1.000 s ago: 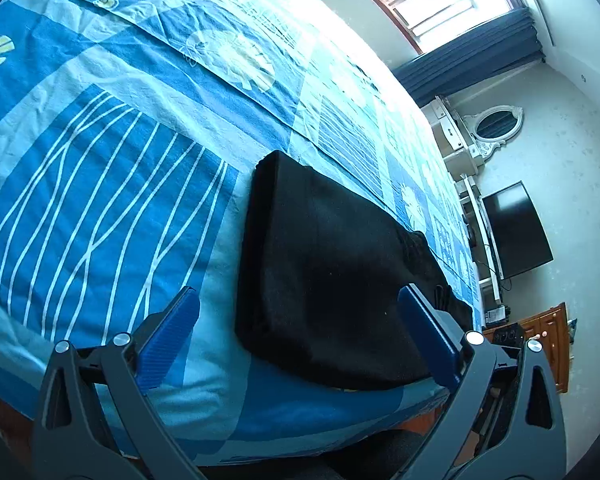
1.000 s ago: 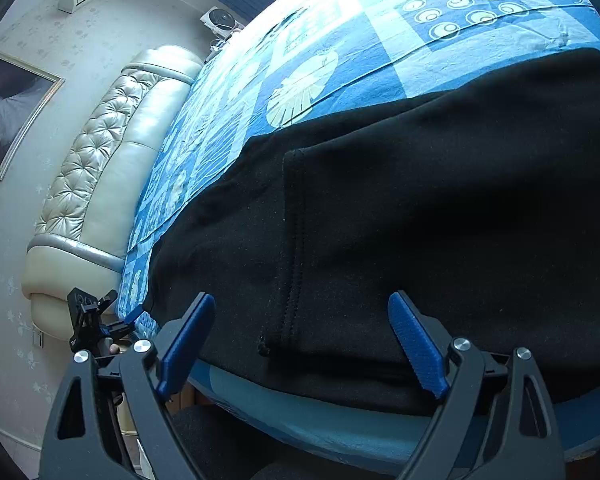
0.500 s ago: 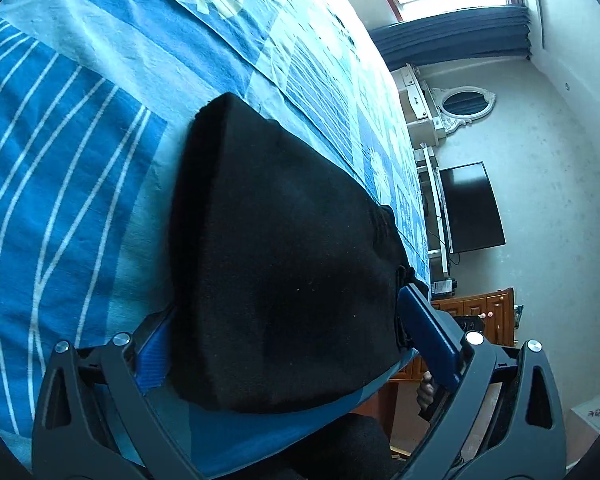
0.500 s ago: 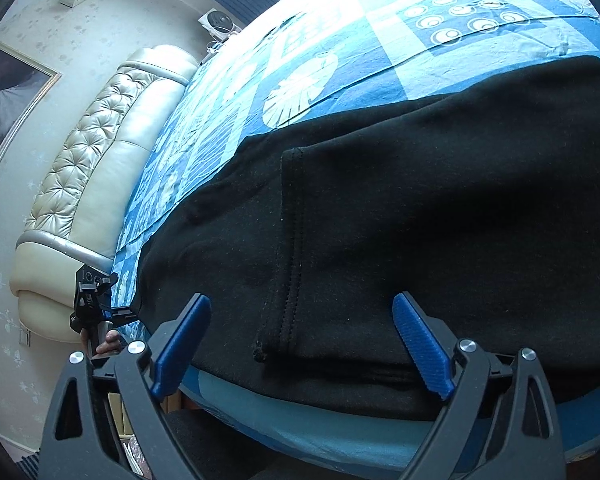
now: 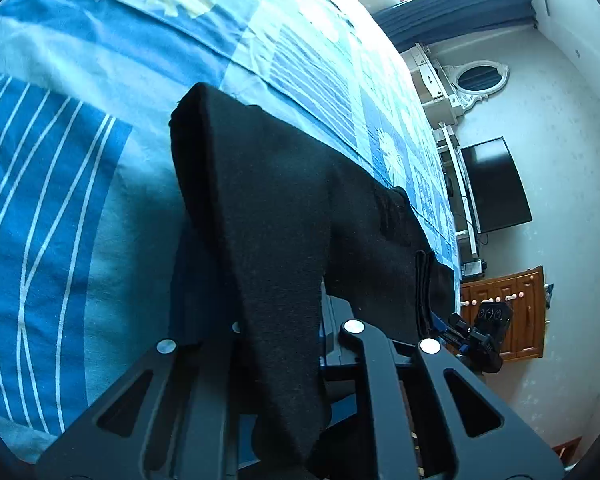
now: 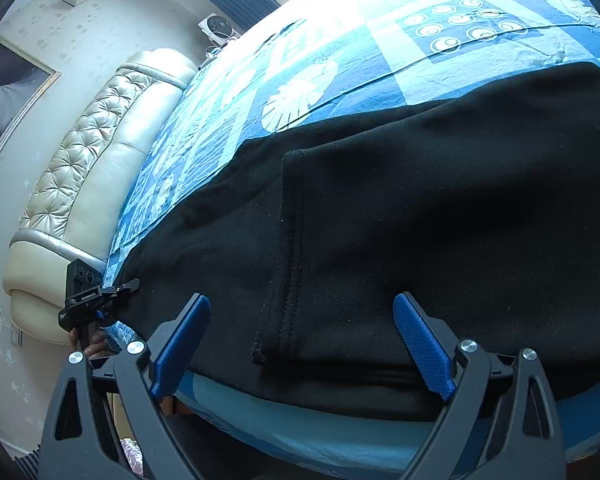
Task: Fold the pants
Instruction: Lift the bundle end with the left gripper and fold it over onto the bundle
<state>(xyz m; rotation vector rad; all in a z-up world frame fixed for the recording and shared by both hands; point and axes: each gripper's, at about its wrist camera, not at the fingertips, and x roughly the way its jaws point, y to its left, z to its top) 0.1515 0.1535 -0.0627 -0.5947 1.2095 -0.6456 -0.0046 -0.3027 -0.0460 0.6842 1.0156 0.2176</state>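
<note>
The black pants (image 6: 420, 208) are lying folded along the near edge of the bed (image 6: 380, 64), on a blue patterned bedspread (image 5: 52, 184). In the left wrist view, one end of the pants (image 5: 268, 216) is being lifted off the bedspread into a taut, tent-like ridge running down into the left claw (image 5: 288, 344). The fabric is covering both fingertips, and the claw arms are standing close together on either side of it, so the left claw is clamping the cloth.

The right wrist view is showing what the left cannot: the flat, thick stack of layers with a stitched hem (image 6: 288, 264) running toward the camera. The right claw (image 6: 300, 344) is hovering at the bed edge with its blue pads (image 6: 420, 348) spread wide apart, straddling the hem and holding nothing. Whether the pads are touching the cloth cannot be told.

Each view is also catching the other claw from a distance. The right wrist view is showing the left claw (image 6: 120, 286) pinching the far corner of the pants, beside a tufted cream headboard (image 6: 92, 160). The left wrist view is showing the right claw (image 5: 456, 332) at the far end of the garment, with a television (image 5: 496, 184) and a wooden cabinet (image 5: 528, 308) beyond the bed.
</note>
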